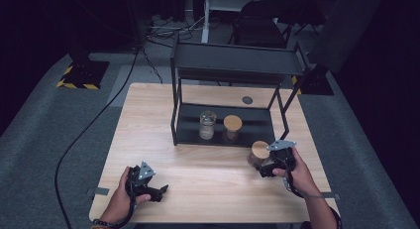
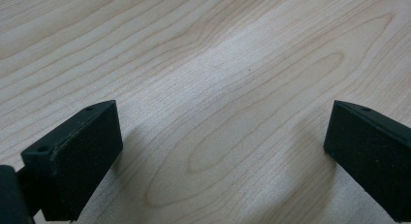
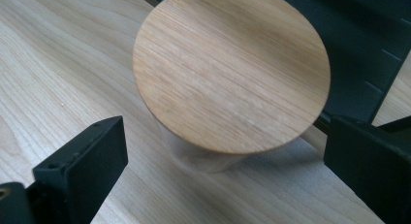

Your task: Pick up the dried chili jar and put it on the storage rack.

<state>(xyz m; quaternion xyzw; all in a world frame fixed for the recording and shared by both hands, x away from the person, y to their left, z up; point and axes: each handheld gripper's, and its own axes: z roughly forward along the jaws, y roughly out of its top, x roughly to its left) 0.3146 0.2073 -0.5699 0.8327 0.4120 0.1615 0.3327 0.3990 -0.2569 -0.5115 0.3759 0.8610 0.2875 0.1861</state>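
The right tool (image 1: 270, 165) stands with its jaws spread wide and nothing between the pads; in the right gripper view the lidded jar (image 3: 231, 71) sits just ahead of them, centred in the gap but not yet inside it. In the high view that jar (image 1: 258, 150) rests on the table (image 1: 208, 182), at about 11 o'clock from the right tool and just beside it. Its long axis is upright, wooden lid on top, so the approach judged necessary is a short advance forward and down to bracket the glass body below the lid.

The left tool (image 1: 151, 188) lies at 8 o'clock from the jar, well apart, jaws likewise spread over bare table; the right hand is clearly the nearer.

The black shelf rack (image 1: 237, 60) stands at 12 o'clock from the jar. On its lower tray sit an open glass jar (image 1: 207, 125) and a second lidded jar (image 1: 232, 128). The rack's front right leg (image 3: 373, 83) is close behind the target and is the likeliest obstruction.
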